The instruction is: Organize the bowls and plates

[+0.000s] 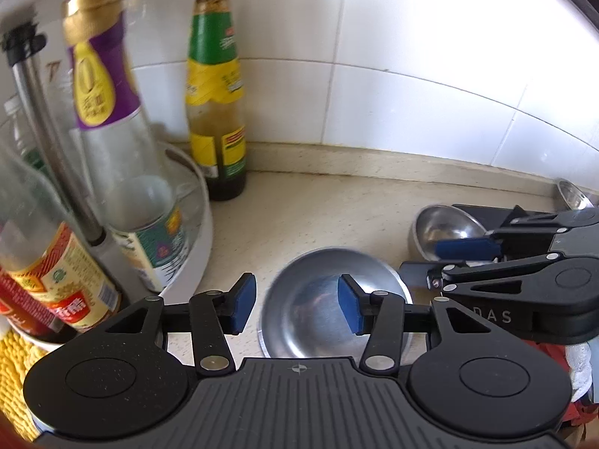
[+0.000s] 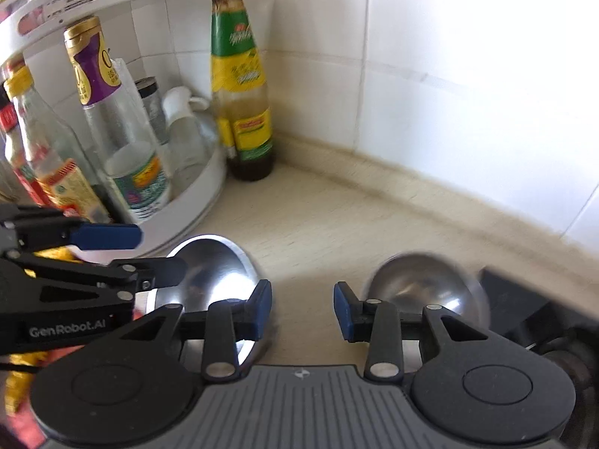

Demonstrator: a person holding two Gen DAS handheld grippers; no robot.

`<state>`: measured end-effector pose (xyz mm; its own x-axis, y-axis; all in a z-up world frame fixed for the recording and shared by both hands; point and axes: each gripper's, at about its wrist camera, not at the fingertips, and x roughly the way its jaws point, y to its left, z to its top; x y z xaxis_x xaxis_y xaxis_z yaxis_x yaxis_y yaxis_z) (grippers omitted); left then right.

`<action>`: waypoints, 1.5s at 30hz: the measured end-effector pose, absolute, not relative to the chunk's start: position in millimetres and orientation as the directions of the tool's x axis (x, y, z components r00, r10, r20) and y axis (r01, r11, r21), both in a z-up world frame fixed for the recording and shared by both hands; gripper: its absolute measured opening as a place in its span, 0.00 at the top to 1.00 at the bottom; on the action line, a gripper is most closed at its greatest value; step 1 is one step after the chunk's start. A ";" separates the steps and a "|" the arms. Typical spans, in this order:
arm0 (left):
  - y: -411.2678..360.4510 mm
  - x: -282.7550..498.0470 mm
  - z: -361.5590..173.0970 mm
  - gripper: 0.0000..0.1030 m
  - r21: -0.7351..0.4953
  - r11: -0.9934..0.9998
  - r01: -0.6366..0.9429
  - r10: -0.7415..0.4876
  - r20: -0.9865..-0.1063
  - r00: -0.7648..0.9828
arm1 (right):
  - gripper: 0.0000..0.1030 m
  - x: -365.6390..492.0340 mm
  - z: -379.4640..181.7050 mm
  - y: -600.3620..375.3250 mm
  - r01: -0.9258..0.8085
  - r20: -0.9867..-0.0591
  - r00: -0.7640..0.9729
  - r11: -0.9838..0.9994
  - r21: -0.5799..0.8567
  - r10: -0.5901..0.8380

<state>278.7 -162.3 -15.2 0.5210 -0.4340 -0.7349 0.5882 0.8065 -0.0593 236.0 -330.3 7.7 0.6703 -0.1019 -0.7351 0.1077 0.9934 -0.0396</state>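
Note:
Two steel bowls stand on the beige counter. In the left wrist view the near bowl (image 1: 318,299) lies just under and ahead of my left gripper (image 1: 297,305), which is open and empty, its right pad over the bowl's inside. A second bowl (image 1: 445,228) sits further right, with my right gripper (image 1: 449,262) beside it. In the right wrist view my right gripper (image 2: 302,312) is open and empty above bare counter, between the left bowl (image 2: 213,273) and the right bowl (image 2: 423,284). My left gripper (image 2: 149,254) reaches in from the left over the left bowl.
A white round rack (image 1: 194,239) with several bottles stands at the left. A tall sauce bottle (image 1: 215,93) stands in the tiled corner. A dark flat object (image 2: 513,299) lies at the right behind the right bowl. A steel ladle (image 1: 572,194) rests by the wall.

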 end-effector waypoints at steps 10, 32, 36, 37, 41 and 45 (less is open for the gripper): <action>-195.9 262.4 -11.4 0.41 -0.040 0.751 0.660 -0.472 -0.730 0.493 | 0.66 214.1 17.4 -357.3 0.201 -0.697 0.680 0.972 -0.123 -0.229; -273.7 277.0 -36.9 0.34 0.021 0.688 0.725 -0.452 -0.770 0.451 | 0.66 218.0 -21.6 -428.0 0.384 -0.775 0.551 0.919 -0.093 -0.309; -289.8 287.1 -46.8 0.34 0.033 0.668 0.743 -0.441 -0.787 0.432 | 0.66 223.1 -29.7 -436.5 0.398 -0.796 0.528 0.914 -0.075 -0.296; -293.1 289.6 -49.2 0.34 0.038 0.665 0.746 -0.435 -0.792 0.428 | 0.66 225.6 -32.2 -437.4 0.401 -0.801 0.521 0.913 -0.074 -0.294; -304.2 299.2 -59.8 0.34 0.056 0.658 0.751 -0.410 -0.810 0.420 | 0.66 233.6 -40.7 -444.5 0.412 -0.826 0.499 0.910 -0.040 -0.261; -312.2 308.3 -71.8 0.36 0.052 0.653 0.756 -0.392 -0.831 0.396 | 0.66 243.0 -52.8 -446.3 0.408 -0.850 0.474 0.913 -0.019 -0.230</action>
<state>308.3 -312.2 -71.8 0.3958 -0.3916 -0.8306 0.7557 0.6528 0.0523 243.0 -446.3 -52.8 0.4744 -0.2298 -0.8498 0.4078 0.9129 -0.0192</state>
